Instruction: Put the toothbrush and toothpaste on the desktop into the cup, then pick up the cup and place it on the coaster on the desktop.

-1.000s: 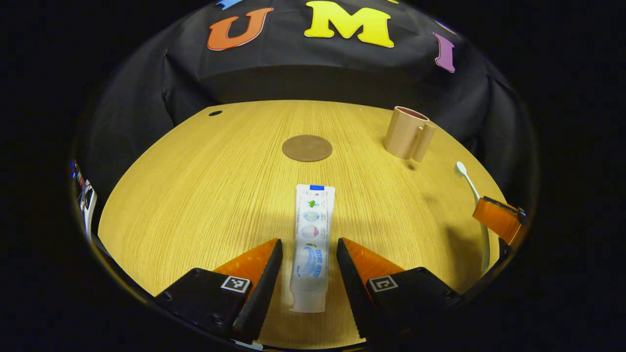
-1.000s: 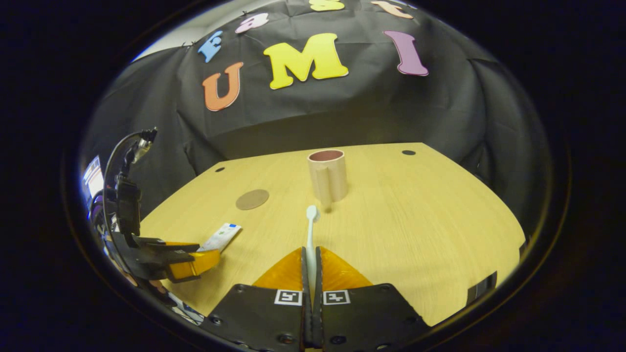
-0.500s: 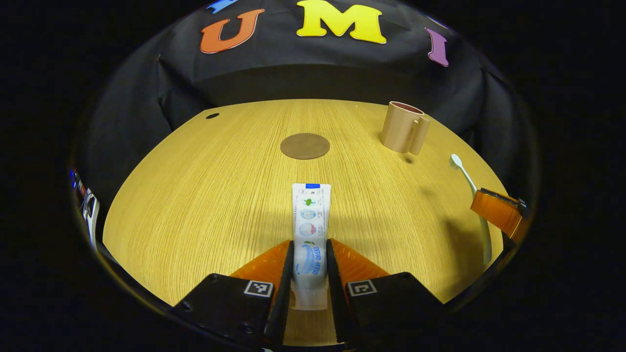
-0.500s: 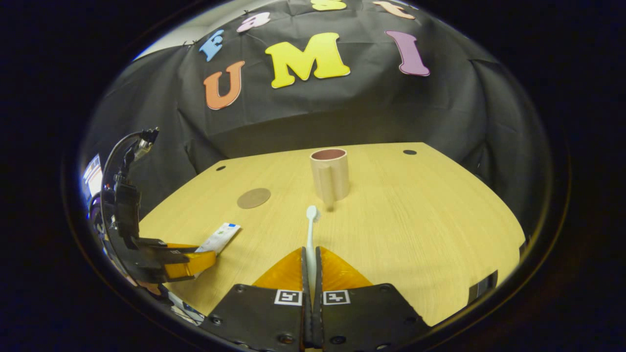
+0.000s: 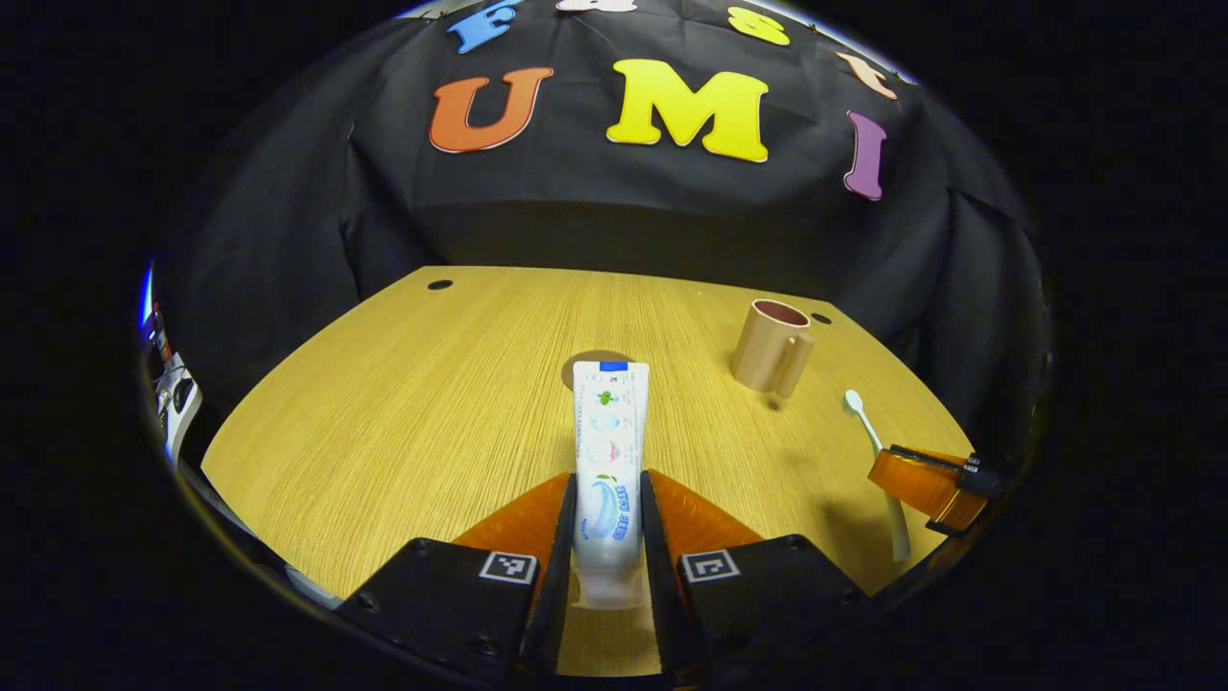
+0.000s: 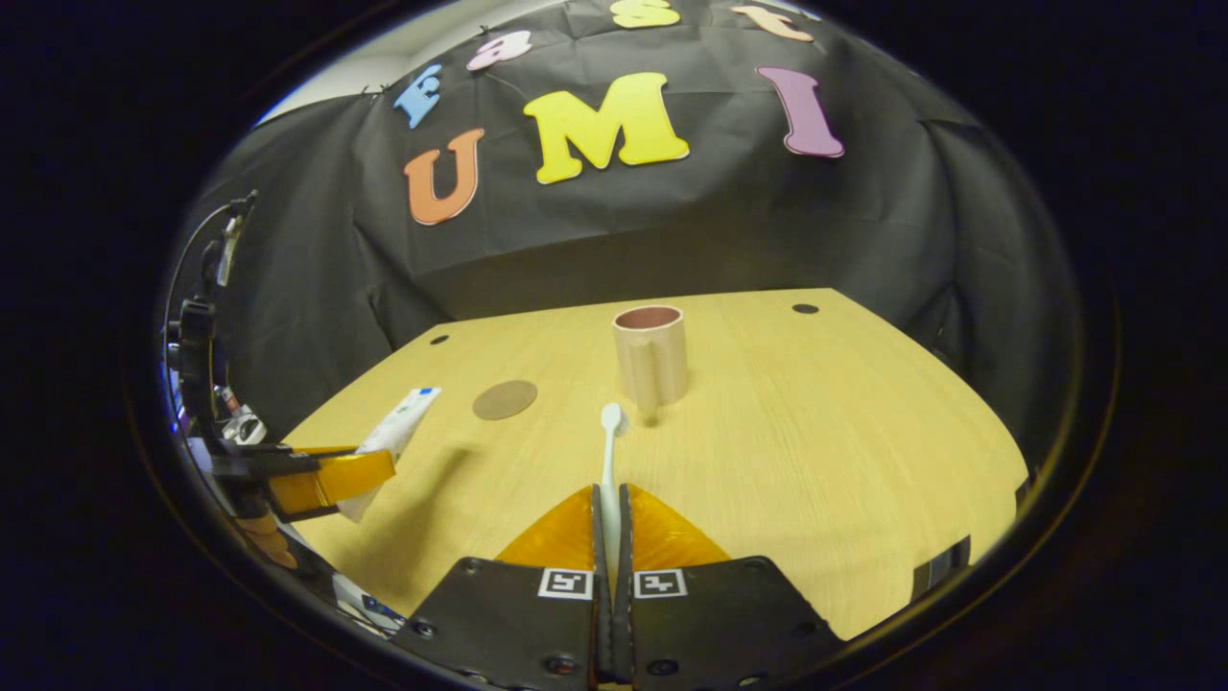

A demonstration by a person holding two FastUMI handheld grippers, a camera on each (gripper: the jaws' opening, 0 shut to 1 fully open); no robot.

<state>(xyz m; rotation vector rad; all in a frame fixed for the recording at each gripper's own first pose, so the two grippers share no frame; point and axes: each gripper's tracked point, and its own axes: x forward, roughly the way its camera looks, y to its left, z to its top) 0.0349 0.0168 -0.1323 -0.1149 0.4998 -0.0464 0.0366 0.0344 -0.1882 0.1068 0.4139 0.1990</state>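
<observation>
- The left tool point(image 5: 608, 523) is closed on the toothpaste point(image 5: 608, 451), both fingers pressing its cap end; in the right gripper view the tube point(image 6: 389, 441) hangs clear above the table point(image 6: 815, 432), crimped end pointing up and away.
- The tube looks light and soft: squeezing near the stiffer cap shoulder is likely the safest hold, since its flat middle would probably dent and slip.
- The right tool point(image 6: 611, 523) is clamped on the toothbrush point(image 6: 608, 461) along its handle, the bristle head pointing toward the cup point(image 6: 651, 353).
- The brush looks thin, stiff and smooth, so it could pivot between the fingers; a grip far from the head leaves a long length to lower in.
- The cup point(image 5: 770, 345) stands upright with its handle facing the right tool, apart from the coaster point(image 6: 505, 399).
- It looks light and tippable, so each drop should go in gently.
</observation>
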